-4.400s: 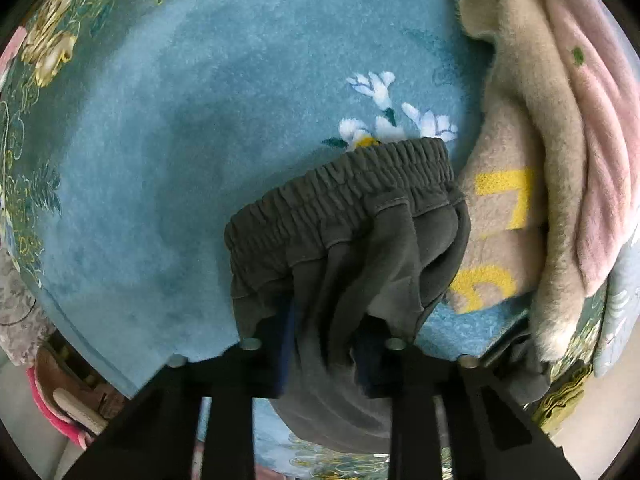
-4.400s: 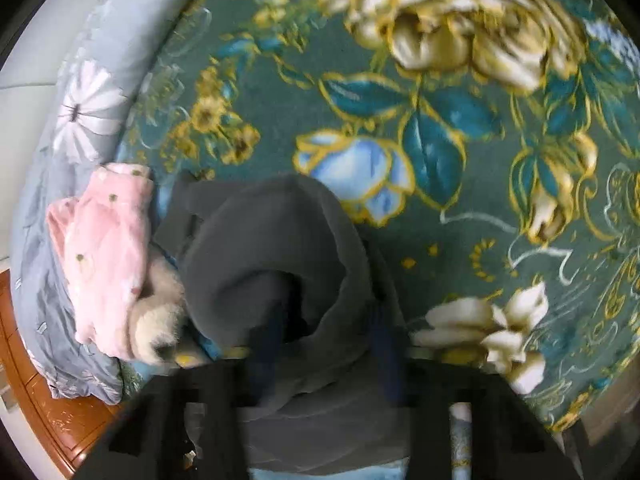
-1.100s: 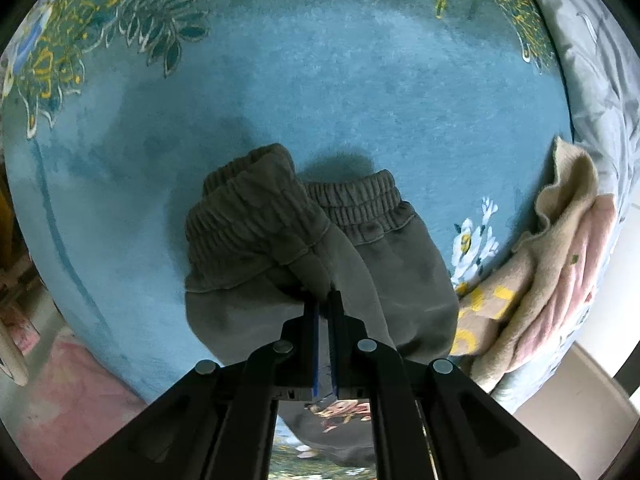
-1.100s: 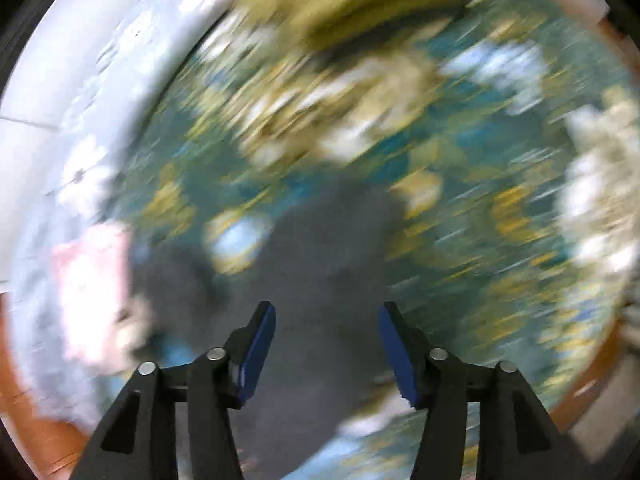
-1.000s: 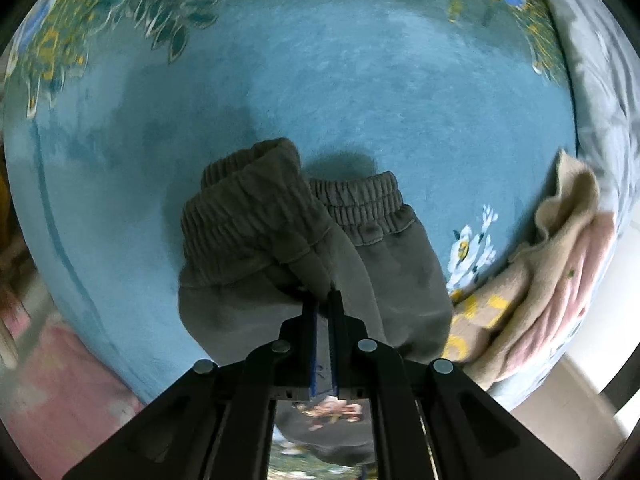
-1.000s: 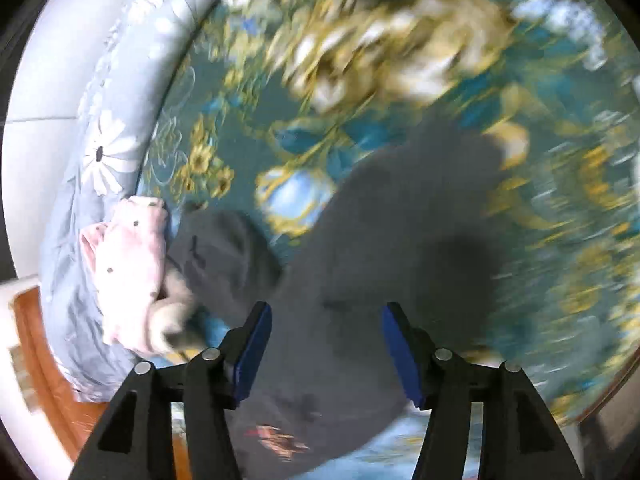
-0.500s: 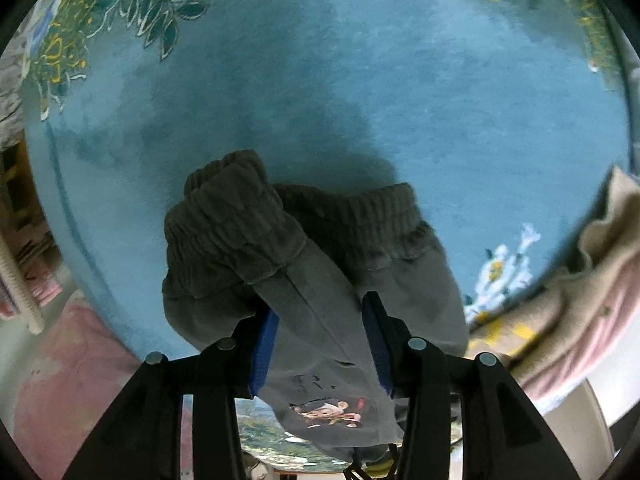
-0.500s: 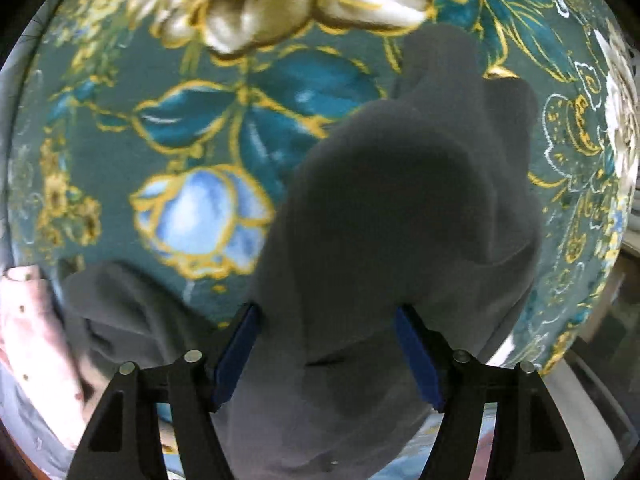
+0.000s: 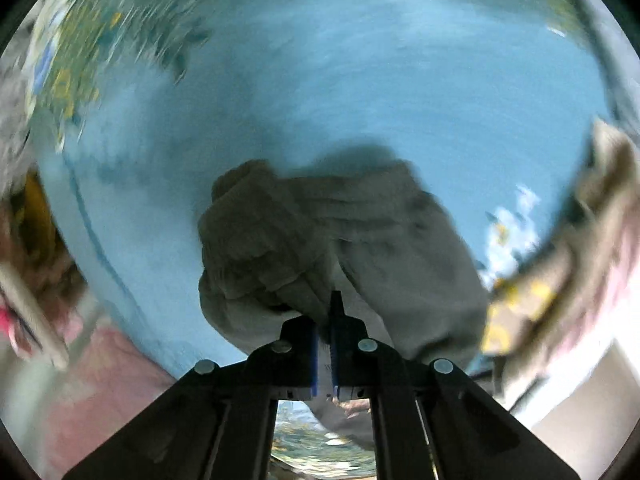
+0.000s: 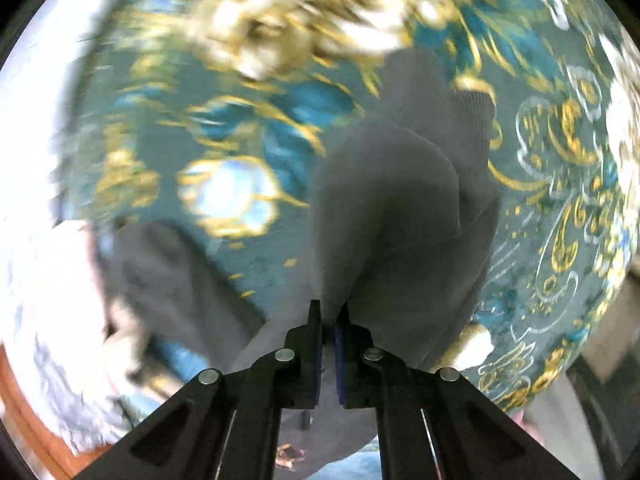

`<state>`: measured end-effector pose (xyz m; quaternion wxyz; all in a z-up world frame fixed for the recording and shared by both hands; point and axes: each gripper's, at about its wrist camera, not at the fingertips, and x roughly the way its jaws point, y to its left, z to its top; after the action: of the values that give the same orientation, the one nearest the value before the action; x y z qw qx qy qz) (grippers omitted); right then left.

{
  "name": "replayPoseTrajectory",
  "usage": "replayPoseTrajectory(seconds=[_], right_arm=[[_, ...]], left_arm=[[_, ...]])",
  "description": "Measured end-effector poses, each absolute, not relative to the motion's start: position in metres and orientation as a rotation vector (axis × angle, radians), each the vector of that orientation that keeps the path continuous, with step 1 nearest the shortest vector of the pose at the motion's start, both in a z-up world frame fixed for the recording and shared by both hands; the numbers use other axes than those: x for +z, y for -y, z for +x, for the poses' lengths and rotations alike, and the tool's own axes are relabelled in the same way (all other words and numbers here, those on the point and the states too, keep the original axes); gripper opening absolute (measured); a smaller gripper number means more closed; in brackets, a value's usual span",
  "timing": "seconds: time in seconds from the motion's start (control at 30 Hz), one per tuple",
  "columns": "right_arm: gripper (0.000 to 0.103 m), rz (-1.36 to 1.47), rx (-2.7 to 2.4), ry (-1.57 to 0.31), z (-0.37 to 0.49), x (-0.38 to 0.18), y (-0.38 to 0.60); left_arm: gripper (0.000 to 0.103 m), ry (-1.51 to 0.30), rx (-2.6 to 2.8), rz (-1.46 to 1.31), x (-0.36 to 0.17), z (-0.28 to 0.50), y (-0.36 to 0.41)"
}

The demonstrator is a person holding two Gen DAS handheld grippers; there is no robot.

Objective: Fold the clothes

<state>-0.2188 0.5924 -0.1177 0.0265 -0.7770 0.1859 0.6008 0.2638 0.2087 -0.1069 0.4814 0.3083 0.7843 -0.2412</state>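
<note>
A pair of dark grey sweatpants (image 9: 320, 248) lies bunched on a blue floral blanket (image 9: 360, 80), its ribbed waistband toward the far side. My left gripper (image 9: 325, 320) is shut on a fold of the sweatpants near the waist. In the right wrist view the same grey sweatpants (image 10: 392, 208) hang in a fold over the teal and gold flowered part of the blanket (image 10: 560, 160). My right gripper (image 10: 328, 320) is shut on that fold. Both views are blurred by motion.
A beige and pink pile of clothes (image 9: 568, 280) lies at the right of the sweatpants in the left wrist view. A pink and white garment (image 10: 52, 280) lies at the left in the right wrist view. The bed edge (image 9: 120, 380) is near, at lower left.
Both grippers were open half a second ago and have now closed on folds of the sweatpants. Both cameras are moving.
</note>
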Motion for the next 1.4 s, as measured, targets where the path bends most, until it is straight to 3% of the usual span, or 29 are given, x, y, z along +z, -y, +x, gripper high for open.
replayPoseTrajectory(seconds=[0.23, 0.33, 0.57, 0.67, 0.8, 0.97, 1.07, 1.13, 1.23, 1.4], right_arm=[[0.005, -2.328, 2.286, -0.982, -0.234, 0.002, -0.616], [0.005, -2.248, 2.494, -1.029, -0.211, 0.032, -0.639], [0.005, -2.417, 2.169, -0.71, -0.154, -0.072, -0.687], [0.005, -2.425, 2.015, -0.659, -0.134, -0.117, -0.701], [0.005, -2.432, 2.064, -0.602, -0.126, -0.117, -0.704], [0.015, -2.485, 2.099, -0.526, -0.128, -0.109, -0.708], [0.033, -2.415, 2.165, -0.483, -0.135, -0.093, -0.721], [0.043, -2.322, 2.225, -0.434, -0.145, -0.08, -0.727], [0.047, -2.202, 2.305, -0.393, -0.167, -0.065, -0.726], [0.053, -2.365, 2.314, -0.515, -0.213, -0.087, -0.658]], left_arm=[[0.004, -1.857, -1.243, 0.572, 0.014, 0.251, -0.18], [0.004, -1.771, -1.445, 0.567, 0.041, 0.258, -0.193], [0.004, -1.762, -1.04, 0.803, -0.064, 0.305, -0.275], [0.004, -1.729, -0.921, 0.807, -0.074, 0.325, -0.306], [0.005, -1.672, -0.954, 0.86, -0.071, 0.325, -0.312], [0.012, -1.647, -0.948, 0.926, -0.07, 0.325, -0.307], [0.017, -1.683, -0.915, 0.888, -0.065, 0.33, -0.305], [0.029, -1.661, -0.87, 0.858, -0.052, 0.328, -0.298], [0.037, -1.591, -0.846, 0.801, -0.034, 0.338, -0.286], [0.046, -1.551, -0.861, 0.778, -0.021, 0.328, -0.25]])
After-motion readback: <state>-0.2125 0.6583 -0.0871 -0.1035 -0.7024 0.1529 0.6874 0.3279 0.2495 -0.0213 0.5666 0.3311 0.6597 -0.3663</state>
